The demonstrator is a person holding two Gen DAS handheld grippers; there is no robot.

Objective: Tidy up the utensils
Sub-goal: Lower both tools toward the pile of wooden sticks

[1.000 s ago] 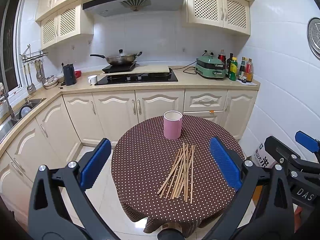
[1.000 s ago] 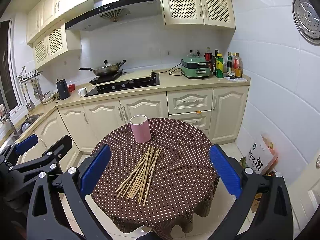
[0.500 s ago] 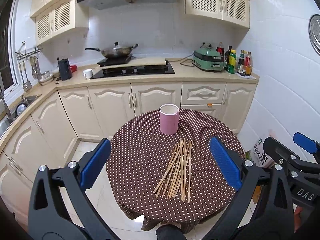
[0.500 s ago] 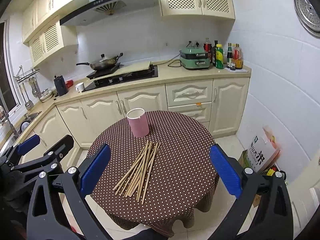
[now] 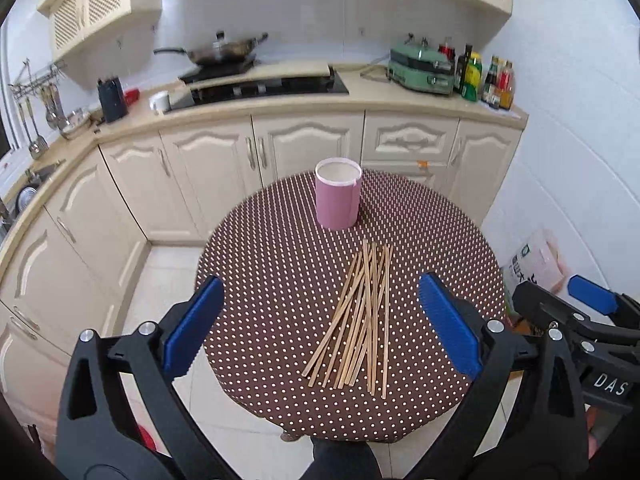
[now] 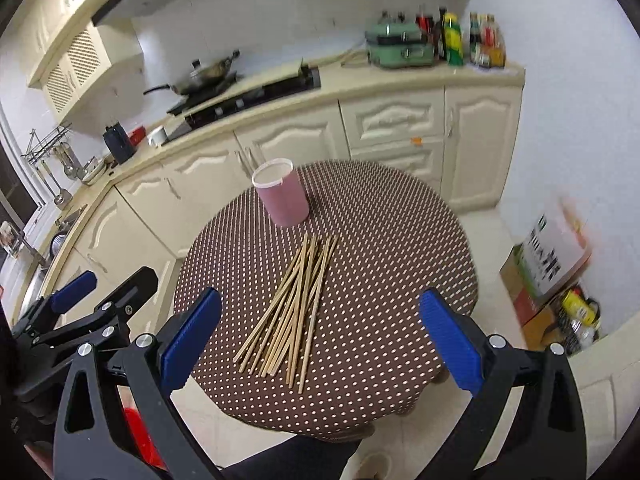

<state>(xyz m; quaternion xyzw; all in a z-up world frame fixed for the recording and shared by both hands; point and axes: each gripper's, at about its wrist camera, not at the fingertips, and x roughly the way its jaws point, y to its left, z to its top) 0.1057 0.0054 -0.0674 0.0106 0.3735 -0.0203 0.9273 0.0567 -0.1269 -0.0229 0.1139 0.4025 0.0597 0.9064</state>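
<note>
Both grippers, left gripper and right gripper, have moved closer, jaws spread, empty; chopsticks lie lengthwise pointing toward the pink cup.

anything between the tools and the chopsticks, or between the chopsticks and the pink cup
Nothing visible. The chopsticks lie loose on the dotted tablecloth with bare cloth up to the pink cup. Both the left tool and right tool have an unobstructed approach.

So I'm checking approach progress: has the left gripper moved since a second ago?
Yes. The left gripper has tilted down and closer: the pink cup sits lower in its view.
</note>
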